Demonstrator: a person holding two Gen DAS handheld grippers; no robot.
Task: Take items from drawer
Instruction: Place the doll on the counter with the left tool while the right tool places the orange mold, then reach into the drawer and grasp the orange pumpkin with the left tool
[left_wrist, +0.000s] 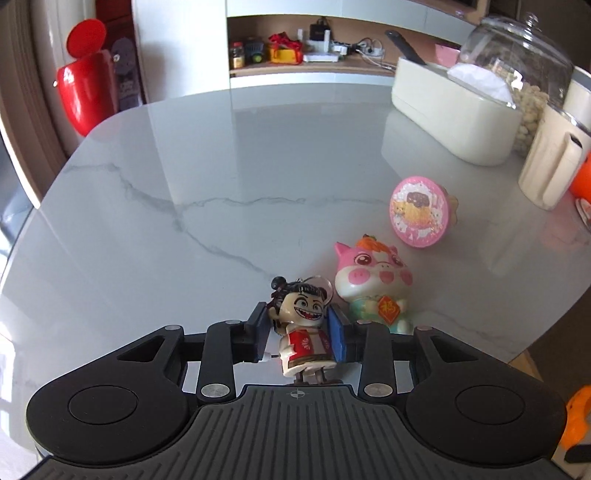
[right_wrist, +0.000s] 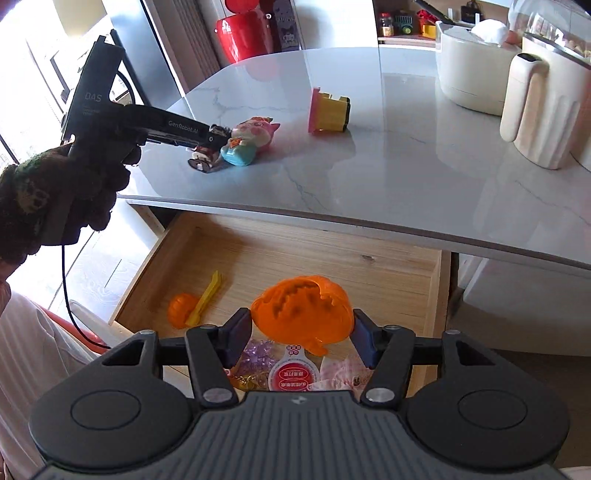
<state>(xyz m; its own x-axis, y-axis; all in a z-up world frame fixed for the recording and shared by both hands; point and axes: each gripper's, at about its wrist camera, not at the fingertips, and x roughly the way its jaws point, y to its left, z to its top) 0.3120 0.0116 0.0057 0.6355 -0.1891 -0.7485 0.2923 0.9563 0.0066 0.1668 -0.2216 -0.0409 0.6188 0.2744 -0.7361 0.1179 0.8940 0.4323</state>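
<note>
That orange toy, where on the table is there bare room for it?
The table lies bare left of the pig toy, back to its far edge. It is crowded on the right, near the cream box and pink disc.

Tabletop (left_wrist: 184, 184) left half free; pig toy (left_wrist: 373, 280), pink disc (left_wrist: 419, 210) crowd right (near canisters).

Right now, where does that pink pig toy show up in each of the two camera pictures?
Left wrist view: the pink pig toy stands on the marble table, lower right of centre, just right of the grinning figurine between the left tongs.
Right wrist view: the pig appears upper left of centre, lying sideways in the picture, beside the left tongs' tip.
Shared landmark: the red bin behind the table.
</note>
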